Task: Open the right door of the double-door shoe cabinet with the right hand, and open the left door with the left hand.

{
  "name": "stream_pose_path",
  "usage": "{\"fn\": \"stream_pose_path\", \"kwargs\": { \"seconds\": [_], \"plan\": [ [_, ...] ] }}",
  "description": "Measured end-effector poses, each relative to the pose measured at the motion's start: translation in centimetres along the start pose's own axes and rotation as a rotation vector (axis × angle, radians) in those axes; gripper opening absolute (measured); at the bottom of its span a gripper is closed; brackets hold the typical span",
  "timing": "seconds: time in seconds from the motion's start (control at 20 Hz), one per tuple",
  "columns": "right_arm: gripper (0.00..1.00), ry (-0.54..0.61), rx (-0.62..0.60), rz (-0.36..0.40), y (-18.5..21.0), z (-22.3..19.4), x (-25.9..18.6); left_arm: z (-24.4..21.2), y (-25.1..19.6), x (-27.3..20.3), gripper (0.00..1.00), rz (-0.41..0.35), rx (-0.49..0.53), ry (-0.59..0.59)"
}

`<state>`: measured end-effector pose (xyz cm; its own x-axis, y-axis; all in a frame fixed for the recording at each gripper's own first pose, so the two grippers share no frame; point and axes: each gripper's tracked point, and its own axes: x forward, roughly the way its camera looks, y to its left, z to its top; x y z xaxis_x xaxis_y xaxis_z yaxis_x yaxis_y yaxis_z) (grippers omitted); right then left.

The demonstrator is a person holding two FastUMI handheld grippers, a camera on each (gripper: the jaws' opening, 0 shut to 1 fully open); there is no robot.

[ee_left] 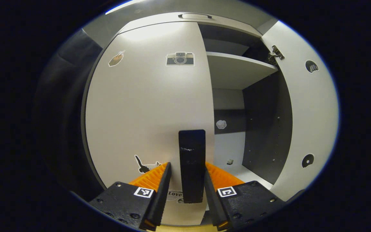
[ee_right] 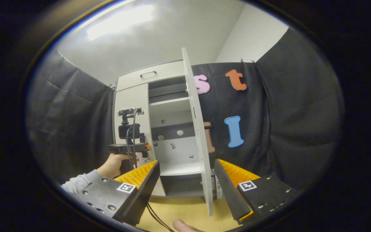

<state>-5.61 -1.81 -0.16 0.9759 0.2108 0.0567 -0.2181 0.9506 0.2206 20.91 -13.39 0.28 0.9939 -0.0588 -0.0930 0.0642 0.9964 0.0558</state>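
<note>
Cabinet (ee_right: 159, 129) stands against the booth wall, taken here as the landmark. Working left to right across it: left door (ee_left: 147, 106) is shut, flat against the front, with stickers on its face; a dark upright handle (ee_left: 191, 166) sits at its inner edge, just left of the open bay. Left tool (ee_left: 187, 180) is at that handle, one finger on either side, jaws near it but a sliver of gap shows on each side, so not yet clamped, as far as I can judge. In the right gripper view the left tool (ee_right: 129, 147) shows farther off, held by a hand (ee_right: 114, 164) in front of the cabinet's left half. Middle: bay exposed, shelf (ee_left: 237, 69) inside, floor of the bay bare save small bits. Right: right door (ee_right: 198, 135) swung well out, seen nearly edge-on, hinge (ee_left: 275, 54) visible at its top. Right tool (ee_right: 185, 180) is released, fingers spread, holding nothing, drawn back from the cabinet with the right door's lower edge between its fingers but apart from them. Step in hand, by my reading: right door done, left door pending. Next move calls for closing on the handle, then pulling outward in an arc about the cabinet's left side.
</note>
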Motion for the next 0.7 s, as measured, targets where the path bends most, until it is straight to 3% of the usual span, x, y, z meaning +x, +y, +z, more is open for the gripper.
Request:
{"fn": "stream_pose_path", "kwargs": {
  "seconds": [0.2,0.4,0.7],
  "plan": [
    [1.00,0.032,0.006,0.019,1.2,-0.3,0.4,-0.3,-0.4,-0.1,0.32,-0.009,-0.005,0.026],
    [1.00,0.041,-0.009,0.014,2.0,0.0,0.8,-0.4,-0.3,-0.8,0.29,-0.044,-0.038,0.036],
    [1.00,0.040,-0.035,-0.003,3.0,-0.3,1.1,-0.4,1.0,-5.6,0.23,-0.068,-0.031,0.064]
  ]
}}
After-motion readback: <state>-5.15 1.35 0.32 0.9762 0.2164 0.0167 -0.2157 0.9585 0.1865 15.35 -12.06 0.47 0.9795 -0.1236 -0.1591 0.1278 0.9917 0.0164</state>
